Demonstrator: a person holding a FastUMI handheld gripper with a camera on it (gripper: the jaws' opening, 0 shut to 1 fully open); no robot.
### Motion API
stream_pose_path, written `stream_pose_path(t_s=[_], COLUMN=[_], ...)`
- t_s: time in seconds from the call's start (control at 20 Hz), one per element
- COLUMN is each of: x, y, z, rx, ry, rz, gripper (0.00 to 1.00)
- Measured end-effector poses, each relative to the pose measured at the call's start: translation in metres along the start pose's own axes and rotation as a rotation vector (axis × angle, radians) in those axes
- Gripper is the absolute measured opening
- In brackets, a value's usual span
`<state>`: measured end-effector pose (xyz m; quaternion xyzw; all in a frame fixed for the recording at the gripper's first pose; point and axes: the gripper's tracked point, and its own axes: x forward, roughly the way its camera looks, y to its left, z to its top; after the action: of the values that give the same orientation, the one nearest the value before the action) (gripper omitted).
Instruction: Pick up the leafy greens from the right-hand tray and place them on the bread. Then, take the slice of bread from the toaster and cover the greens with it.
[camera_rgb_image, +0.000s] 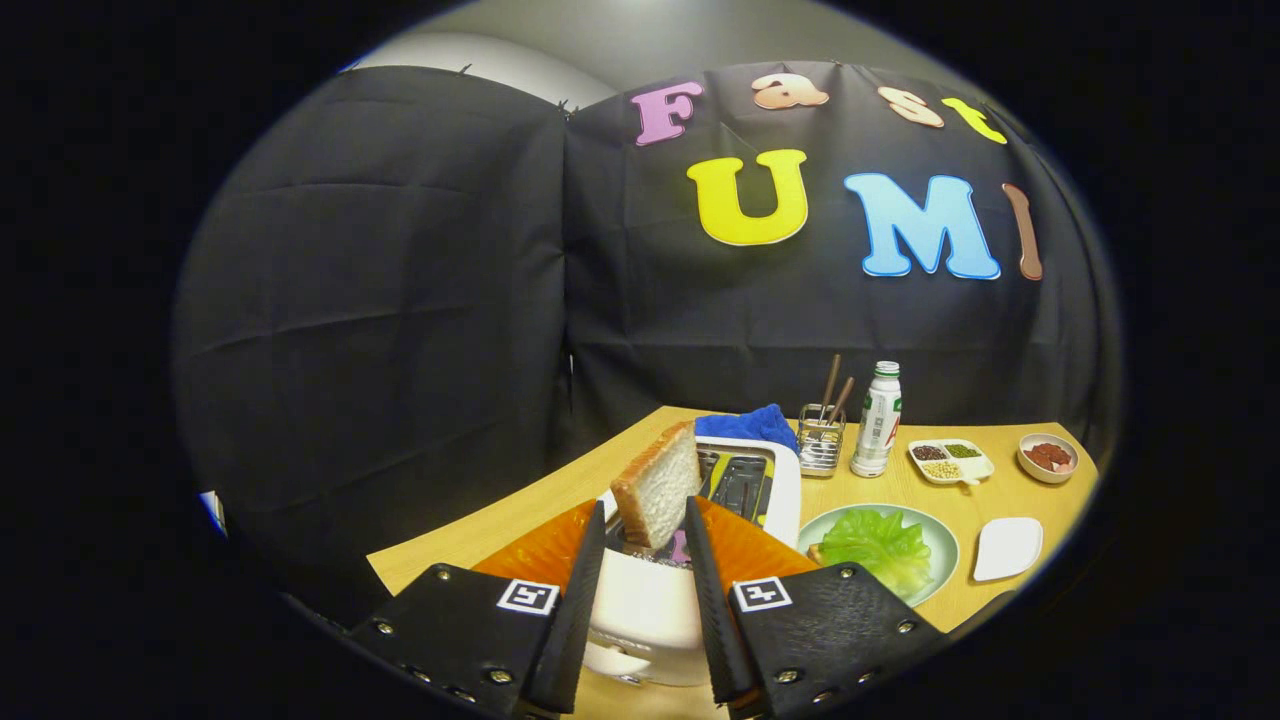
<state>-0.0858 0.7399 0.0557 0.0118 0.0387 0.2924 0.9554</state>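
My gripper (645, 512) is shut on a slice of bread (658, 485), which stands tilted between the fingertips, lifted clear above the white toaster (650, 610). The toaster's open slots (740, 482) show just beyond the slice. To the right of the fingers a pale green plate (940, 545) lies on the wooden table. On it the leafy greens (878, 540) rest over another slice of bread (816, 551), of which only an edge peeks out.
Behind the toaster lies a blue cloth (750, 424). A wire holder with chopsticks (822, 440), a white bottle (877, 420), a divided dish of beans (950, 460) and a small bowl (1047, 457) line the back. A small white dish (1008, 548) sits right of the plate.
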Motion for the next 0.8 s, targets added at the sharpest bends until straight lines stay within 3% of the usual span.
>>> stream_pose_path(t_s=[0.35, 0.6, 0.65, 0.8], x=[0.022, 0.034, 0.033, 0.039], y=[0.009, -0.005, -0.008, -0.015], z=[-0.001, 0.002, 0.001, 0.001], rx=[-0.032, -0.094, -0.097, -0.072], ry=[0.007, 0.008, 0.020, 0.035], rz=[-0.055, -0.185, -0.214, -0.244], gripper=[0.49, 0.49, 0.22, 0.21])
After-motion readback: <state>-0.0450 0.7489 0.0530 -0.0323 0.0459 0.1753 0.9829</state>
